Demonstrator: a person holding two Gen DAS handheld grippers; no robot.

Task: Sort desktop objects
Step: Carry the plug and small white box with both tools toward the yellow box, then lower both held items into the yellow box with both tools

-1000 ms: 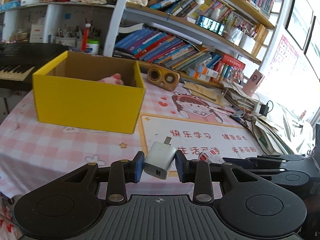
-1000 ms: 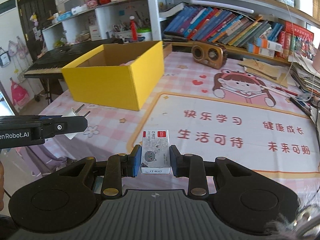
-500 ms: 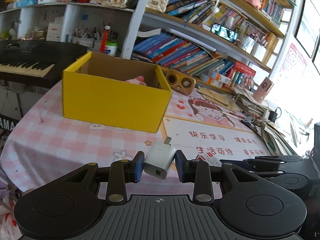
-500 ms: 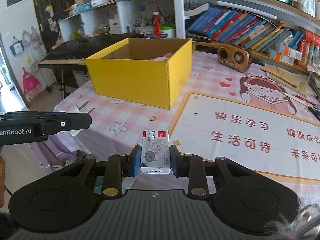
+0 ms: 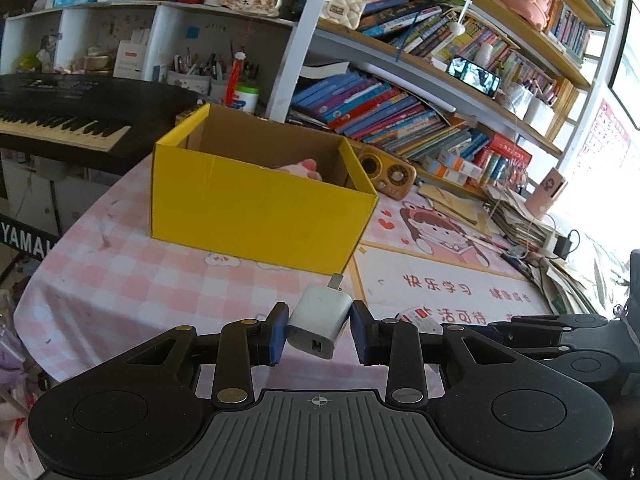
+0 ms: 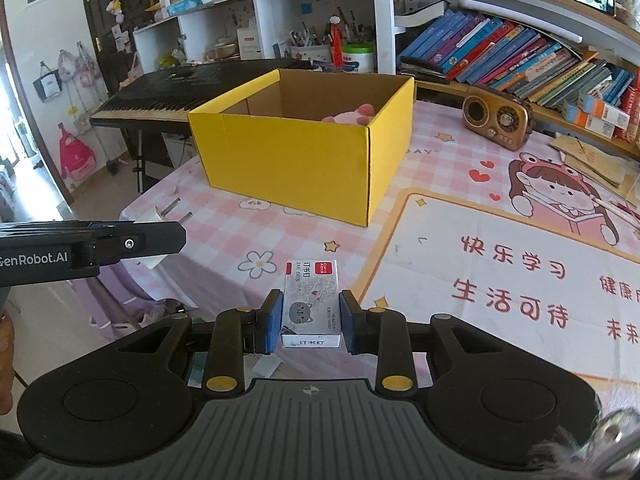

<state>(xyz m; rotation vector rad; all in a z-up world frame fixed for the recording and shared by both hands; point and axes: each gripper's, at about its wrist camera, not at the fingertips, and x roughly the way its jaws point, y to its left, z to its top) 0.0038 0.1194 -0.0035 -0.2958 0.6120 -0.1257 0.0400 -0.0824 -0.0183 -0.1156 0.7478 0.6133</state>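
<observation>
My left gripper (image 5: 319, 330) is shut on a white USB charger plug (image 5: 320, 320), held tilted above the near table edge. It also shows in the right wrist view (image 6: 168, 216), where its prongs stick out. My right gripper (image 6: 311, 318) is shut on a small staple box (image 6: 311, 304) with a cat picture, held above the tablecloth. An open yellow cardboard box (image 5: 260, 204) stands on the table ahead of both grippers, also seen in the right wrist view (image 6: 296, 160). A pink plush toy (image 6: 354, 116) lies inside it.
A pink checked tablecloth (image 5: 120, 276) and a printed desk mat (image 6: 500, 264) cover the table. A brown retro radio (image 6: 498, 122) stands behind the box. A keyboard piano (image 5: 60, 120) sits left. Bookshelves (image 5: 400, 120) line the back. Papers and cables (image 5: 540, 232) pile at right.
Both grippers have pulled back and to the left with their objects held; the yellow box now sits farther away and more to the right in both views.
</observation>
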